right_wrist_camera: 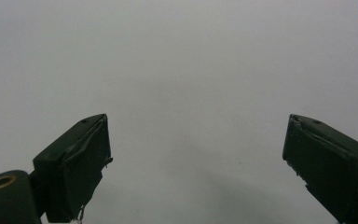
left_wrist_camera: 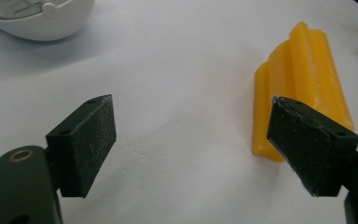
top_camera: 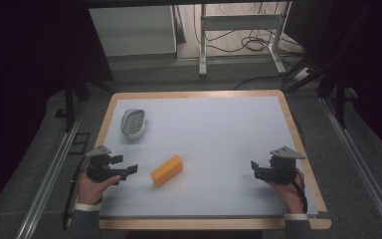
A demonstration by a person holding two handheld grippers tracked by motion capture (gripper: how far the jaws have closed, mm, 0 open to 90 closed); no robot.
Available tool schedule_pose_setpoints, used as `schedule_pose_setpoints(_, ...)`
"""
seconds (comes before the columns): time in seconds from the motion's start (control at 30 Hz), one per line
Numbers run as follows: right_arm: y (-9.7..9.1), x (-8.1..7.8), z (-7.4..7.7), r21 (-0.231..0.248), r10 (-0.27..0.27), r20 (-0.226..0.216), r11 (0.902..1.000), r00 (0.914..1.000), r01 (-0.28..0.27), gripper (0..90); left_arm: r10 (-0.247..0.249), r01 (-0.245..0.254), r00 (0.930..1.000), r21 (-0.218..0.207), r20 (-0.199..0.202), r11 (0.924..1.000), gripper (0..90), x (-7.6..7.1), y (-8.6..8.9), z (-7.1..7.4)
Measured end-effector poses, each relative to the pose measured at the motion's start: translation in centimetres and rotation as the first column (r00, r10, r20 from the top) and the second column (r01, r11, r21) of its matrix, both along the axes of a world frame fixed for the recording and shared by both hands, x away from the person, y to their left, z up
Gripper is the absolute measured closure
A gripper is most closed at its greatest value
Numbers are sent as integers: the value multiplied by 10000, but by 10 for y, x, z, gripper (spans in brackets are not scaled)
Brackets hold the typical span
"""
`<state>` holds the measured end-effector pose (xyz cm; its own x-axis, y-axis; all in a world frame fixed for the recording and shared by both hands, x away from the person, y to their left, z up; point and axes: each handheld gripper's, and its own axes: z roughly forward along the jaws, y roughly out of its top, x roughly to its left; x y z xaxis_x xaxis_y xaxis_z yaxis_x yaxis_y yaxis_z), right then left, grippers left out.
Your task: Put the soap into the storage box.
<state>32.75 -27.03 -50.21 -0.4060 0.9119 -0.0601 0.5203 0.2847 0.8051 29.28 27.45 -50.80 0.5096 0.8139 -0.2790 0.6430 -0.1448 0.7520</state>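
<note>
A ridged yellow-orange block (top_camera: 167, 170) lies near the middle of the white table top (top_camera: 219, 139), slightly left of centre. My left gripper (top_camera: 127, 166) is just left of it, open, with nothing between its jaws. In the left gripper view the block (left_wrist_camera: 303, 84) lies beyond the right-hand jaw and my left gripper (left_wrist_camera: 191, 140) stands wide apart. A white oval dish (top_camera: 133, 122) sits at the far left; its rim (left_wrist_camera: 42, 21) shows at the top left. My right gripper (top_camera: 254, 168) hovers open near the table's right edge, and my right gripper (right_wrist_camera: 198, 154) faces bare white surface.
The white top lies on a wooden board (top_camera: 301, 144) whose edge shows around it. Beyond the table stand a metal desk frame (top_camera: 238, 35) and loose cables (top_camera: 253, 45) on the floor. A rail (top_camera: 49, 174) runs along the left side.
</note>
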Motion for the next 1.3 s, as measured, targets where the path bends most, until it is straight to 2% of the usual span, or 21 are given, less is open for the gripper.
schedule_pose_setpoints(0.07, -2, -1, 1, -66, -31, 188, 10000, 9998, 32, 83, 25, -25, 10000, -32, -50, 10000, 150, -1, 1, 0)
schedule_pose_setpoints(0.2, -4, -3, 1, 26, -79, 172, 10000, 9998, 79, 83, 10, -11, 10000, -71, -65, 10000, 147, -3, 2, 1)
schedule_pose_setpoints(0.33, -1, -5, -1, -245, -53, 152, 9997, 9999, 56, 82, 1, -3, 9999, -148, -101, 9999, 146, -1, 4, 2)
schedule_pose_setpoints(0.6, 2, -6, 1, -287, -43, 277, 9996, 9996, 51, 83, -95, 92, 9997, -120, -239, 9999, 144, -2, 4, 1)
schedule_pose_setpoints(0.83, -3, -6, -2, -311, 27, 124, 9995, 9999, -24, 83, -100, 98, 9998, -78, -155, 9999, 153, -3, 1, 5)
schedule_pose_setpoints(1.1, -9, -8, -3, -94, -113, 67, 9999, 9999, 114, 85, -60, 60, 10000, -51, -78, 10000, 167, -5, 1, 14)
schedule_pose_setpoints(1.3, -13, -1, -8, -203, -84, -7, 9998, 10000, 84, 86, -23, 30, 9996, 245, -291, 9997, 174, -10, -8, 15)
